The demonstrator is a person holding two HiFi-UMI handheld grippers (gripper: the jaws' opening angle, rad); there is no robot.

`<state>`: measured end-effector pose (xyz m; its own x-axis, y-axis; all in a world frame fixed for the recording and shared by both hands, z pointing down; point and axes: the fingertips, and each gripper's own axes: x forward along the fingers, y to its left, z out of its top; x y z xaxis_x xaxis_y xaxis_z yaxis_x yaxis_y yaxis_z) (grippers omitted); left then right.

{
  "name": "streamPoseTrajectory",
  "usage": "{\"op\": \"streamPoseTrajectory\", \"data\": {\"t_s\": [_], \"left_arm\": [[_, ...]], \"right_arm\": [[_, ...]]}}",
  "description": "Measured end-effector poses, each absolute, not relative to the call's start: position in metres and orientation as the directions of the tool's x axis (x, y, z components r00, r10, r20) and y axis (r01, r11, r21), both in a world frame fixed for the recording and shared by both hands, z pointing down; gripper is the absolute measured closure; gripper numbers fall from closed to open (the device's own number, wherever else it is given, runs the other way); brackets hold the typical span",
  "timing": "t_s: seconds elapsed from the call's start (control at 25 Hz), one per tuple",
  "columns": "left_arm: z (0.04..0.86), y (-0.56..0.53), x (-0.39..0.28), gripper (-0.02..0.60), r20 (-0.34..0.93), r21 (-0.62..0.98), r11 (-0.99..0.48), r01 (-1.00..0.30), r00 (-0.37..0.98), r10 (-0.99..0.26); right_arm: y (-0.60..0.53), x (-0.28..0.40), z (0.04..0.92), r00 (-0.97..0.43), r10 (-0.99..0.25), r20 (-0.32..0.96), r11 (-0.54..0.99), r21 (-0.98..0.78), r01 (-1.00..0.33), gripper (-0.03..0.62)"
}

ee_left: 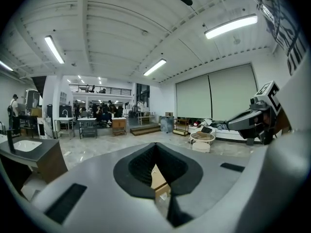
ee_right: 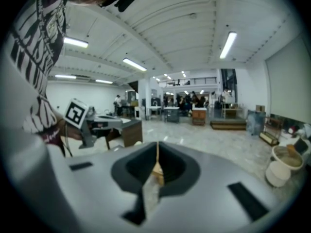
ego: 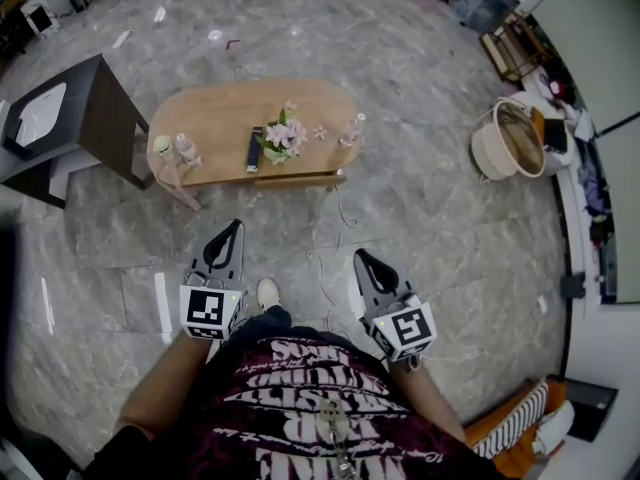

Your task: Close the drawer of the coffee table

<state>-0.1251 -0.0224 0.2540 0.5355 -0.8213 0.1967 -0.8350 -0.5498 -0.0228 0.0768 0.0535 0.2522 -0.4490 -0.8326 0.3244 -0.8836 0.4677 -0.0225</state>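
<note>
The left tool point(ego: 231, 228) and right tool point(ego: 363, 258) are shut and hold nothing, well apart from the table point(ego: 215, 108). The job now is getting close, then pushing the drawer point(ego: 300, 180) in.

On coffee table point(ego: 215, 108) flowers point(ego: 285, 136); cabinet point(ego: 95, 103) left of it, basket point(ego: 486, 154) right

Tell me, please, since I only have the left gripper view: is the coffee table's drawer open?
Observer: Yes. In the head view the drawer juts out from the near side of the coffee table.
Operator: Is the right gripper free?
Observer: The right gripper is shut, with nothing between its jaws.
Operator: Is anything on the tabletop?
Observer: A pot of flowers, a dark remote and small bottles.
</note>
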Motion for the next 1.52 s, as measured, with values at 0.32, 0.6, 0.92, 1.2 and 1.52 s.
{"op": "streamPoseTrajectory", "data": {"t_s": [0.32,0.6,0.92,1.2,1.52], "left_arm": [[0.258,-0.066,-0.126,0.56,0.192,0.026,-0.574,-0.818,0.568,-0.801],[0.284,-0.079,-0.146,0.561,0.265,0.067,-0.519,-0.852,0.516,-0.814],[0.297,-0.103,-0.141,0.561,0.32,0.081,-0.466,-0.881,0.466,-0.825],[0.307,-0.137,-0.108,0.561,0.363,0.063,-0.456,-0.888,0.446,-0.818],[0.288,-0.183,-0.065,0.561,0.337,0.017,-0.398,-0.917,0.38,-0.861]], "right_arm": [[0.027,0.083,0.242,-0.406,-0.854,0.326,0.426,-0.009,-0.905,0.559],[-0.004,0.072,0.252,-0.457,-0.823,0.336,0.464,-0.066,-0.883,0.559],[-0.038,0.085,0.272,-0.5,-0.785,0.365,0.491,-0.127,-0.862,0.559],[-0.081,0.133,0.282,-0.5,-0.799,0.335,0.467,-0.18,-0.866,0.559],[-0.143,0.198,0.278,-0.521,-0.802,0.292,0.484,-0.192,-0.854,0.559]]}}
